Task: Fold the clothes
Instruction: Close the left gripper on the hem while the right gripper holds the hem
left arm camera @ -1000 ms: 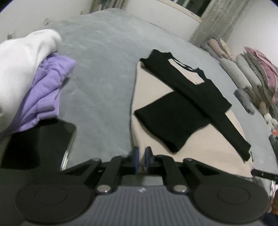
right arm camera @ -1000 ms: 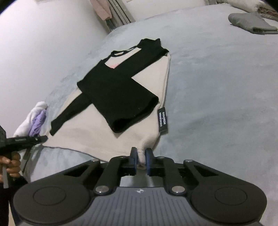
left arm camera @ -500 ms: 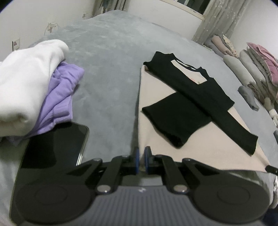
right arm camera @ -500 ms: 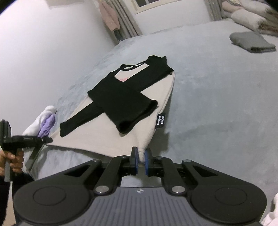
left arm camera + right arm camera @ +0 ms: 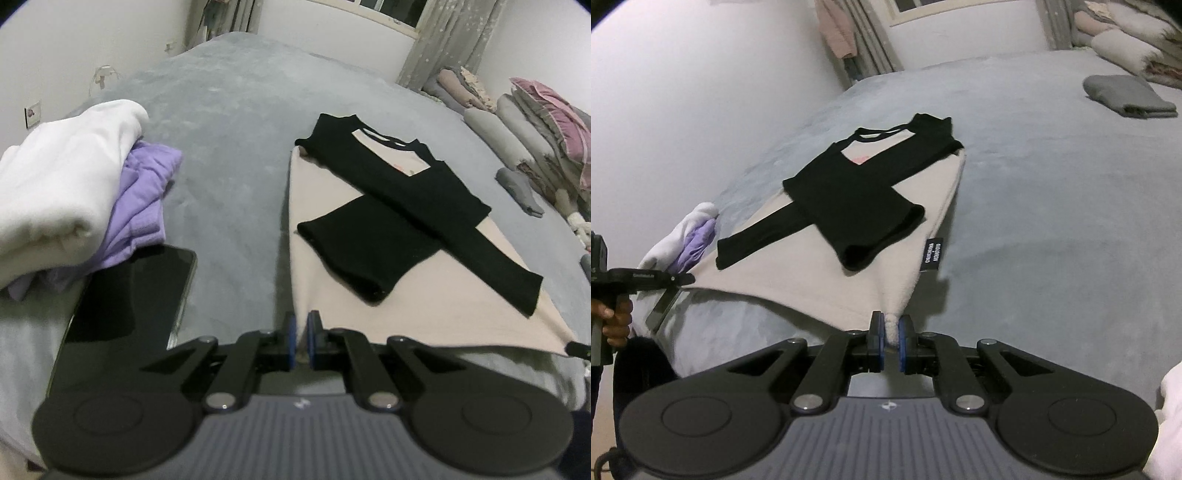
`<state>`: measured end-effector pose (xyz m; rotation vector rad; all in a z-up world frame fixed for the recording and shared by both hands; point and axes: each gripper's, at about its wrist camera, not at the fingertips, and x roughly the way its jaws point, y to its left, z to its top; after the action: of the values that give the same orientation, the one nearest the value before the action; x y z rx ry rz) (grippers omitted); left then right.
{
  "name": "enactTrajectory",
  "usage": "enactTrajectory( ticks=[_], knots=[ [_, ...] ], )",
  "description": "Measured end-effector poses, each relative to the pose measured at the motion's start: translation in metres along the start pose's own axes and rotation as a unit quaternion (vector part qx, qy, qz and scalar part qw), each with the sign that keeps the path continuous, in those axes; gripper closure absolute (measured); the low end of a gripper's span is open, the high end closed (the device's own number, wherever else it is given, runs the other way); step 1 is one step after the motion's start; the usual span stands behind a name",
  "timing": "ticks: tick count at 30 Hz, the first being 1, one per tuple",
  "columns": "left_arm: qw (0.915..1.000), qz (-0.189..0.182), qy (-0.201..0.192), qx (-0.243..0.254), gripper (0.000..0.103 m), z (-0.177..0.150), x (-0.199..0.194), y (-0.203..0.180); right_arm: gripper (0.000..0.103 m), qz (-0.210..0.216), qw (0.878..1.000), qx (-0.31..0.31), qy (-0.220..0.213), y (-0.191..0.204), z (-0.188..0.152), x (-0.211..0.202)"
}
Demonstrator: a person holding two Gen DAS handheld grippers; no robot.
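Note:
A beige sweatshirt with black sleeves (image 5: 424, 295) (image 5: 827, 288) lies on the grey bed, both sleeves folded across its body. My left gripper (image 5: 302, 332) is shut on the hem's near left corner. My right gripper (image 5: 892, 332) is shut on the hem's right corner, where the beige cloth bunches between the blue pads. The hem between the two corners is raised off the bed and pulled taut. A black label (image 5: 932, 254) hangs at the right side seam. In the right wrist view the left gripper (image 5: 681, 278) shows at the far left, held by a hand (image 5: 615, 314).
A white garment (image 5: 62, 184) over a purple one (image 5: 144, 203) sits at the left, with a dark phone (image 5: 129, 295) beside them. A folded grey garment (image 5: 1126, 96) lies far right. Pillows and bedding (image 5: 535, 122) line the far side. White cloth (image 5: 1171, 424) shows at the lower right edge.
Both grippers have lifted and drawn back with the hem corners, so the hem is stretched straighter and hangs clear of the bed. The sleeves have not shifted.

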<state>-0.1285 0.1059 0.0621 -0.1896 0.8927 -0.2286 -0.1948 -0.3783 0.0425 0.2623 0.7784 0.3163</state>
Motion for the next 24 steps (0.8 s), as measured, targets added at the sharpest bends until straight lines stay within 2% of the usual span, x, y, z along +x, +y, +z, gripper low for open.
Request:
enactTrajectory(
  ticks=[3,7,12,24],
  knots=[
    [0.9999,0.003,-0.002,0.01,0.098,-0.002,0.0,-0.001,0.095,-0.001,1.0,-0.004,-0.001,0.0,-0.002,-0.003],
    [0.9996,0.018,0.003,0.019,0.097,-0.001,0.012,-0.003,0.095,-0.032,0.999,-0.028,0.023,-0.001,0.002,0.014],
    [0.9989,0.035,0.01,0.029,0.097,0.001,0.025,-0.004,0.094,-0.035,0.998,-0.044,0.023,0.006,0.011,0.024],
    [0.9995,0.024,0.01,0.014,0.096,0.003,0.03,0.0,0.094,-0.049,0.997,-0.046,0.028,-0.001,0.006,0.027]
  ],
)
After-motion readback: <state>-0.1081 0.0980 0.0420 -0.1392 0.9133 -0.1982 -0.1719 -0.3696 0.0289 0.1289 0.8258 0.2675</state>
